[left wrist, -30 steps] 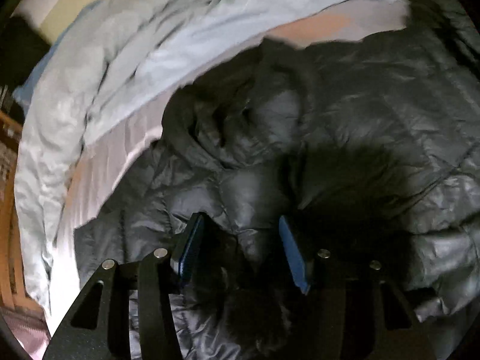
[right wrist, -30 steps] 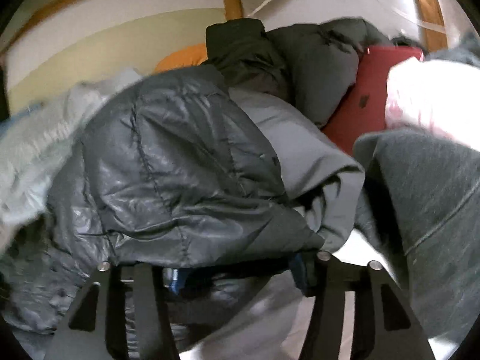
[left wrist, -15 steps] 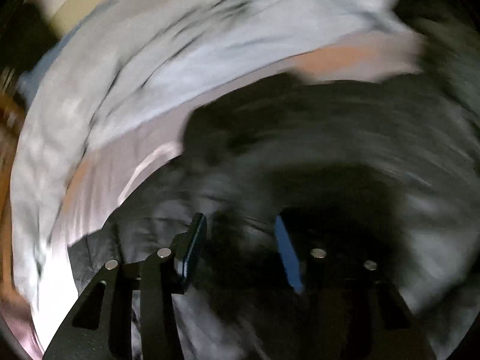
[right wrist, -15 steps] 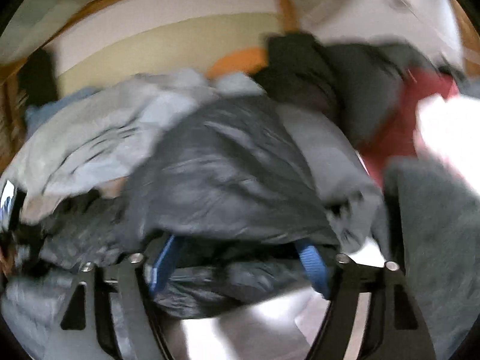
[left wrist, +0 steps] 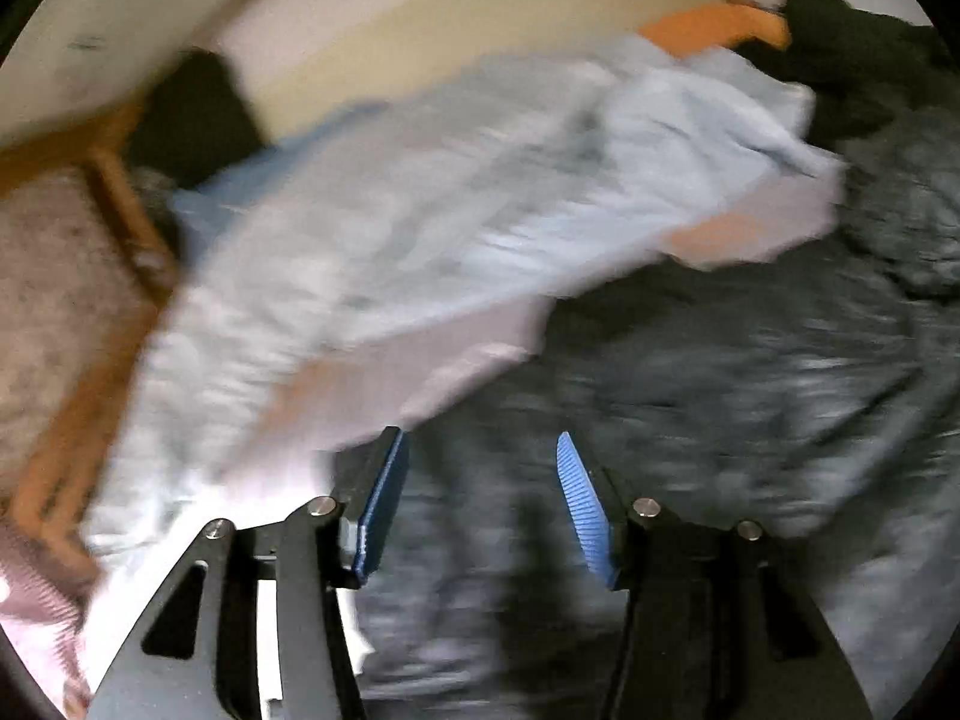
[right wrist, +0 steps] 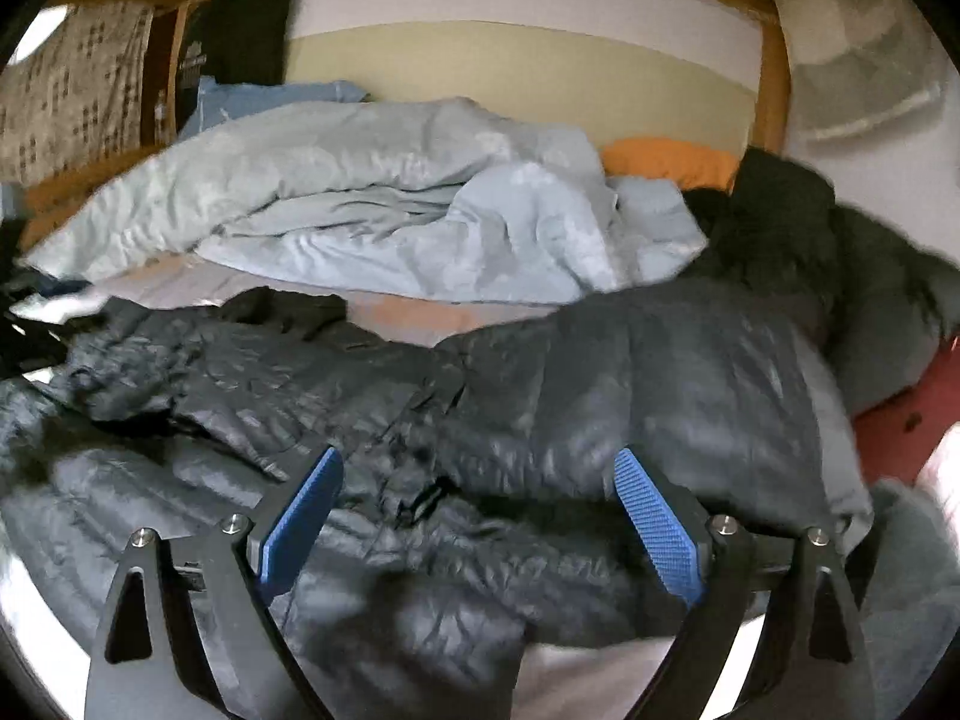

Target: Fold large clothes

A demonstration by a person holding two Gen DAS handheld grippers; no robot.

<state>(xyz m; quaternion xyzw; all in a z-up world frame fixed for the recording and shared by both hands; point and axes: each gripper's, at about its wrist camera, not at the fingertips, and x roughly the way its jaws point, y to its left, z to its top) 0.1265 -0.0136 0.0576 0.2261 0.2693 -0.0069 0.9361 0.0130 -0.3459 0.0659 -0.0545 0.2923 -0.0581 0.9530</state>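
Observation:
A black quilted puffer jacket (right wrist: pixel 600 396) lies spread across the bed, one half folded over the other. In the left wrist view the jacket (left wrist: pixel 750 396) is a dark blur at the lower right. My left gripper (left wrist: pixel 479 435) hovers above its edge; its jaws are opening and nothing is between the blue pads (left wrist: pixel 384 498). My right gripper (right wrist: pixel 477 452) hangs over the jacket's middle. Its jaws stand wide and are still opening, and the fabric lies below them, not pinched.
A crumpled light blue duvet (right wrist: pixel 390 210) lies behind the jacket on the pink sheet (right wrist: pixel 420 315). An orange pillow (right wrist: pixel 666 159) sits by the headboard. Dark garments (right wrist: pixel 870 312) and a red item (right wrist: pixel 906 426) are piled at the right. The wooden bed frame (left wrist: pixel 120 192) runs along the left.
Both grippers let go of the jacket and pulled back and upward. The fold that the right gripper held up now lies flat across the jacket. Both jaws are wider.

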